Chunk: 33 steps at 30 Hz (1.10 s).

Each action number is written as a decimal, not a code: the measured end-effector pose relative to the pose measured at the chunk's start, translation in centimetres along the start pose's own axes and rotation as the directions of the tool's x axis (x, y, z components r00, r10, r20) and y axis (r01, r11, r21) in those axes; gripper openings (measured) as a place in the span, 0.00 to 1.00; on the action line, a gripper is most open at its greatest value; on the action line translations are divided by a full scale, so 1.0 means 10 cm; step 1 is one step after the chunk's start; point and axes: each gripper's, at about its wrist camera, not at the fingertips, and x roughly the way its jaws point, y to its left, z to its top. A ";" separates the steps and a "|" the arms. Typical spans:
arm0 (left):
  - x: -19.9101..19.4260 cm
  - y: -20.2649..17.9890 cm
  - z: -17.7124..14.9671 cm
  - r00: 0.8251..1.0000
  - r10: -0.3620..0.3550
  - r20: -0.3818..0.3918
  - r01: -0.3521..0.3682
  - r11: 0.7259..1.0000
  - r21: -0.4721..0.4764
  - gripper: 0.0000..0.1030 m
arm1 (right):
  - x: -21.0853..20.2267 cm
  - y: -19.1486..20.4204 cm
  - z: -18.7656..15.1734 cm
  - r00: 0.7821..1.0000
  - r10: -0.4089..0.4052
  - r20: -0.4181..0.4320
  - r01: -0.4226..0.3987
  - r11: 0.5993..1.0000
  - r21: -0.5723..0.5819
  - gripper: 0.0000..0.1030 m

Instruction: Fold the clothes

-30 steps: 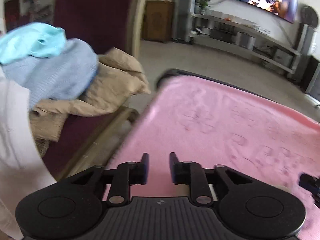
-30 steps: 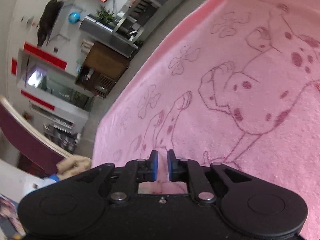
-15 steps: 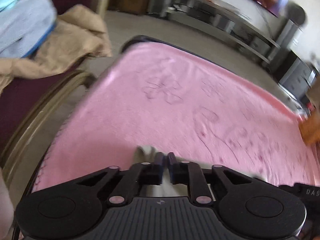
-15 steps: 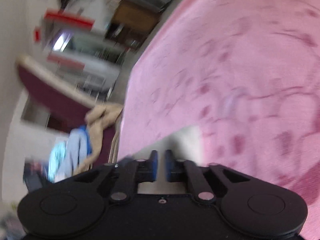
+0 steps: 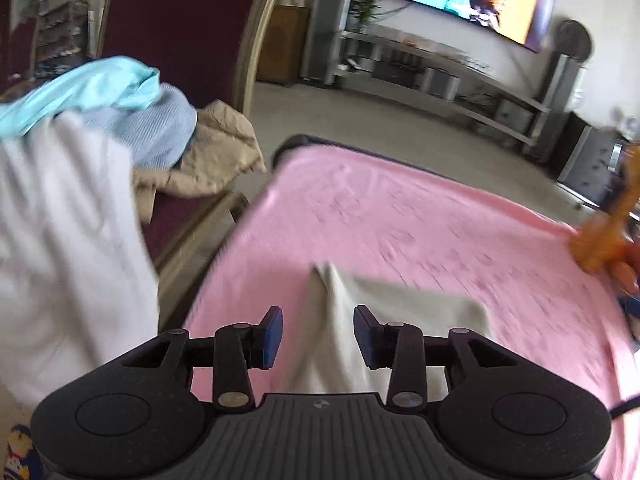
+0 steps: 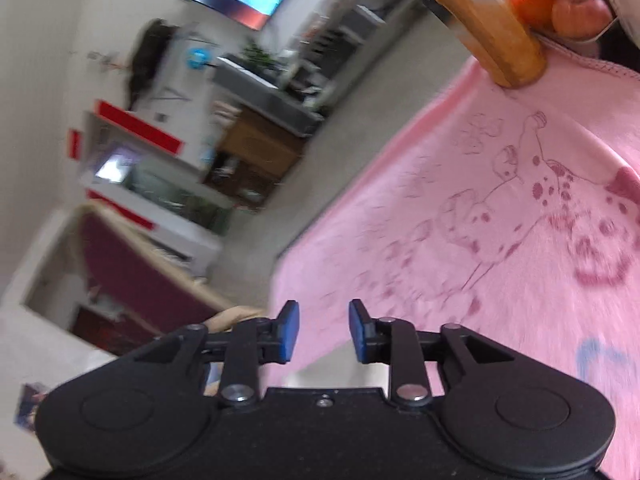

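Pale garment [image 5: 384, 320] lies rumpled on pink blanket [image 5: 420, 220] covering bench, laid out for folding. Left gripper [image 5: 318, 336] and right gripper [image 6: 323, 330] hover, jaws spread, holding nothing. More clothes [image 5: 160, 136] wait piled on chair [image 5: 180, 20].

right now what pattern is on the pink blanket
Spotted dogs and flowers outlined in darker pink on the pink blanket, clearest in the right wrist view.

A: The fleecy pink blanket [image 6: 500, 240] carries a darker pink outline drawing of a spotted dog with flowers, plus a pale blue smudge near its edge.

B: And the clothes?

A: A plain cream-white garment [image 5: 360, 320] lies on it. The chair pile [image 5: 160, 136] shows turquoise, knitted light blue and beige; the chair upholstery [image 5: 176, 20] is maroon.
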 end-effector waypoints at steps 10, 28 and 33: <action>-0.16 -0.07 -0.44 0.992 -0.070 -0.101 0.076 0.996 0.057 0.33 | 0.14 -0.05 -0.72 0.973 -0.028 -0.228 0.030 1.000 0.006 0.21; 0.32 -0.30 -0.58 0.968 -0.018 -0.250 0.053 0.989 0.136 0.41 | 0.16 -0.12 -1.24 0.877 -0.176 -0.447 0.067 0.966 -0.249 0.35; 0.31 -0.31 -0.59 0.969 -0.019 -0.247 0.054 0.989 0.140 0.43 | 0.35 -0.14 -1.38 0.876 -0.177 -0.449 0.054 0.960 -0.273 0.33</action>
